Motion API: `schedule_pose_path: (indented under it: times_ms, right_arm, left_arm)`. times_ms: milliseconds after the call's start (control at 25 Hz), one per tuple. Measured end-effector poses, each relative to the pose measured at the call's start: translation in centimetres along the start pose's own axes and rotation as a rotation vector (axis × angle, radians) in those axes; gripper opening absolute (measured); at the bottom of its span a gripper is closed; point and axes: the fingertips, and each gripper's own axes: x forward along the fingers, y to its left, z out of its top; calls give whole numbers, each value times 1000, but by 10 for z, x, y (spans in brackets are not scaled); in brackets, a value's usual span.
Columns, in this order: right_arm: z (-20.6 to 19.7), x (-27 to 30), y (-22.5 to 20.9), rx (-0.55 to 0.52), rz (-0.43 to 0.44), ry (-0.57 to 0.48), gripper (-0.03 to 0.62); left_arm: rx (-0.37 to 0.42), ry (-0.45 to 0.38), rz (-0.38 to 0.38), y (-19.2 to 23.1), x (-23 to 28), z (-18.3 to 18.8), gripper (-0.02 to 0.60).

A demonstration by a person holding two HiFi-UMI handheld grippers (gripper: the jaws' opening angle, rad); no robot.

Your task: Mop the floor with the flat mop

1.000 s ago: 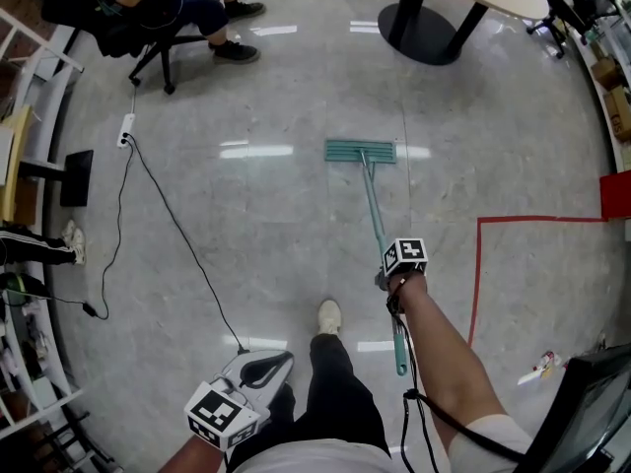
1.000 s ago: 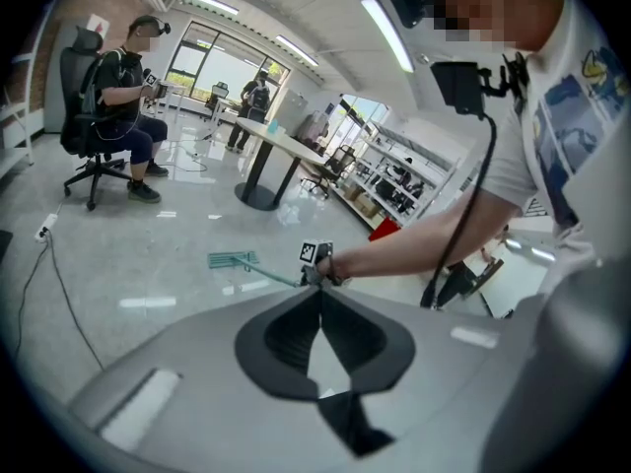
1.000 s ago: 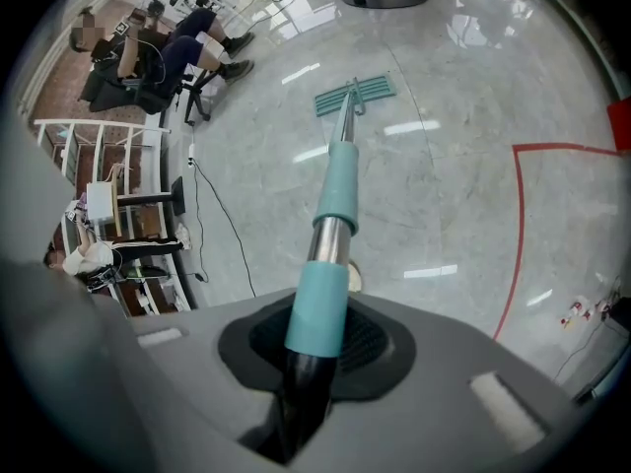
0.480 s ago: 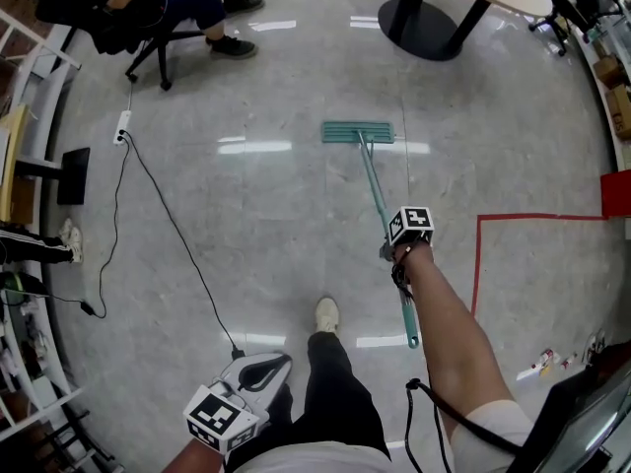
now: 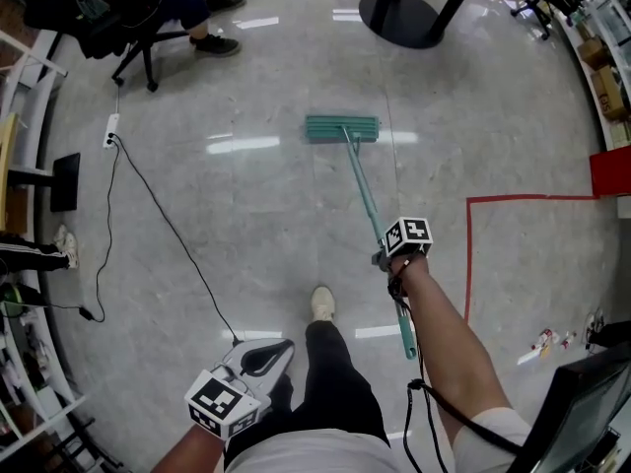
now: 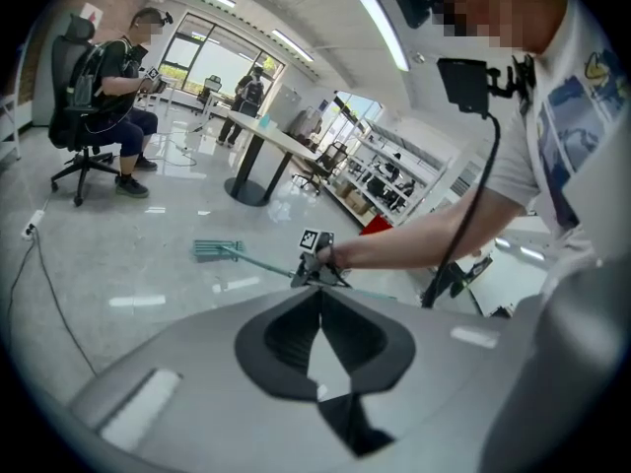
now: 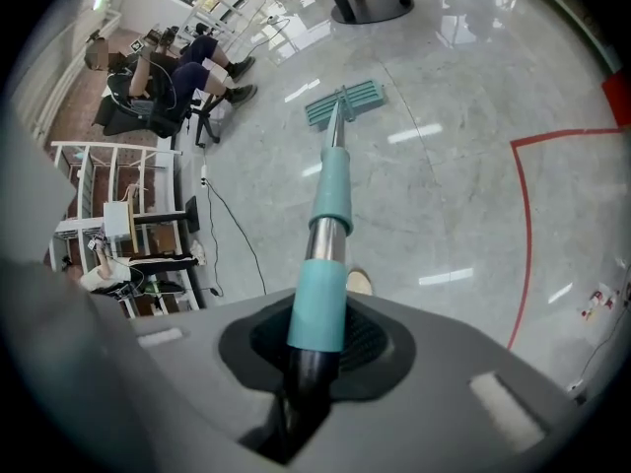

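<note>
Flat mop handle clamped in right gripper; mop head lies on floor; left gripper apparently closed, empty.

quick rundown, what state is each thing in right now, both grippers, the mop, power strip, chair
right gripper: shut on the mop handle
left gripper: shut, holding nothing, held low at the person's side
mop head: flat on the floor, handle tilted back toward the person
power strip: lying on the floor, black cable running from it
office chair: occupied by a seated person
</note>
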Motion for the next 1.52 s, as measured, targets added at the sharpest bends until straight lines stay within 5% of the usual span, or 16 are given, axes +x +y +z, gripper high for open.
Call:
schedule_pose_path:
  times_ms: [560, 840, 1520]
  right_arm:
    - [-217, 26, -22, 108, 25, 19, 54]
    - [-291, 36, -45, 115, -26, 61, 54]
    - [-251, 68, -16, 34, -45, 125, 57]
  left_arm:
    - [70, 28, -100, -4, -15, -20, 5]
    - [111, 46, -130, -16, -24, -34, 5]
    - [69, 18, -86, -24, -32, -46, 5]
